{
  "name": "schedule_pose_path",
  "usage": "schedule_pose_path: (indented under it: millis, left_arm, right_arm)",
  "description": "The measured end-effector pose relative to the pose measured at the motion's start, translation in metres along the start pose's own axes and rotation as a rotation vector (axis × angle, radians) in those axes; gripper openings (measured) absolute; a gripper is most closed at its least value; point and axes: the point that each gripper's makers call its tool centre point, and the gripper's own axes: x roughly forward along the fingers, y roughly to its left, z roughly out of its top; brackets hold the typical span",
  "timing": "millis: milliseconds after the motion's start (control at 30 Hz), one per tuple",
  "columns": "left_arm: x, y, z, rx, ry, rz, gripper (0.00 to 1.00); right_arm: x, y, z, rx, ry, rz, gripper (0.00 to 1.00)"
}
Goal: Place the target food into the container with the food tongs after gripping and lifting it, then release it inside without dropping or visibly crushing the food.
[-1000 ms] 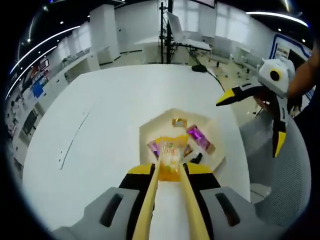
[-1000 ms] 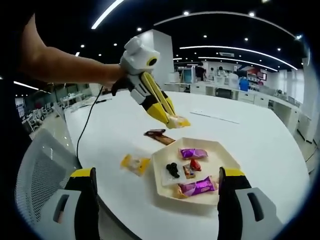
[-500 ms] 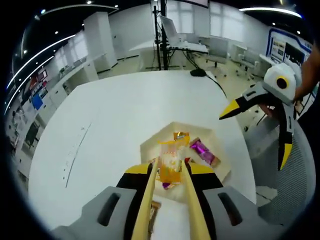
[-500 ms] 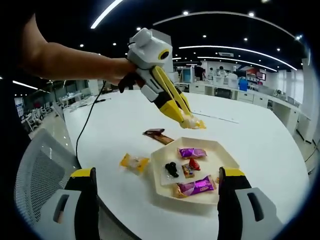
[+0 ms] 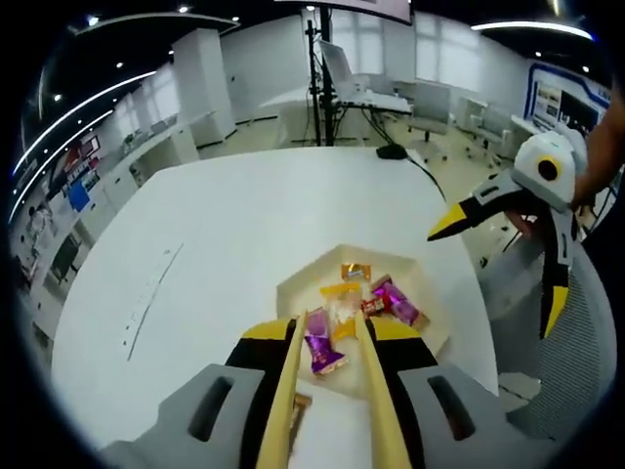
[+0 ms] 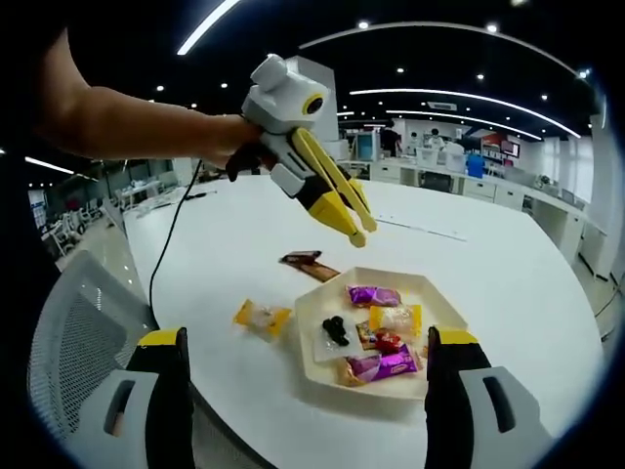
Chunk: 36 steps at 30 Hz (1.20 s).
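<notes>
In the left gripper view, the left gripper (image 5: 332,337) hung with its jaws released above the tray (image 5: 293,283). In the right gripper view, the right gripper (image 6: 303,366) was spread wide; the yellow-wrapped snack (image 6: 395,318) lay inside the tray on the tabletop (image 6: 508,264).

- brown wrapper (image 5: 299,408) beside tray (image 5: 293,285): mostly hidden between the left gripper's jaws
- tray's near edge behind those jaws
- wrapper print on tray: too small to read
</notes>
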Motion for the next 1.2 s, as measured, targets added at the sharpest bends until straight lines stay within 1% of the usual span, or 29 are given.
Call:
schedule_pose_path:
  millis: [33, 133, 233, 333, 533, 633, 667, 833, 967, 1033, 1067, 1133, 1200]
  left_arm:
    - [-0.001, 0.001, -0.001, 0.001, -0.005, 0.007, 0.25]
    - [-0.010, 0.001, -0.003, -0.038, -0.038, 0.018, 0.25]
    - [-0.016, -0.001, -0.009, -0.030, -0.035, 0.027, 0.25]
    - [-0.023, -0.002, -0.015, -0.039, -0.036, 0.030, 0.26]
    - [-0.042, -0.003, -0.031, -0.061, -0.055, 0.050, 0.26]
    - [-0.053, -0.007, -0.030, -0.063, -0.104, 0.057, 0.26]
    - [-0.058, -0.008, -0.034, -0.080, -0.100, 0.067, 0.26]
    - [-0.071, -0.013, -0.044, -0.094, -0.113, 0.085, 0.26]
    - [-0.083, -0.015, -0.054, -0.114, -0.125, 0.109, 0.26]
    - [-0.087, -0.018, -0.058, -0.113, -0.138, 0.114, 0.26]
    - [-0.088, -0.020, -0.059, -0.103, -0.147, 0.115, 0.26]
    - [-0.092, -0.024, -0.060, -0.110, -0.161, 0.127, 0.26]
    - [-0.095, -0.025, -0.065, -0.116, -0.163, 0.143, 0.26]
  right_arm:
    - [0.000, 0.000, 0.000, -0.001, 0.000, 0.000, 1.00]
    - [0.000, 0.000, -0.001, -0.003, 0.003, 0.002, 1.00]
    - [0.001, 0.001, -0.001, 0.000, 0.004, 0.004, 1.00]
    - [0.001, 0.001, -0.001, -0.004, 0.006, 0.005, 1.00]
    - [0.001, 0.001, -0.002, -0.006, 0.009, 0.007, 1.00]
    - [0.001, 0.002, -0.002, -0.006, 0.011, 0.010, 1.00]
    - [0.001, 0.002, -0.002, -0.007, 0.012, 0.010, 1.00]
    - [0.001, 0.002, -0.003, -0.010, 0.015, 0.014, 1.00]
    - [0.002, 0.003, -0.002, -0.037, 0.009, 0.014, 0.99]
    - [0.003, 0.002, -0.005, -0.051, 0.023, 0.013, 0.99]
    - [0.003, 0.002, -0.005, -0.065, 0.022, 0.012, 0.97]
    - [0.003, 0.003, -0.005, -0.082, 0.022, 0.013, 0.97]
    - [0.003, 0.004, -0.004, -0.084, 0.021, 0.019, 0.98]
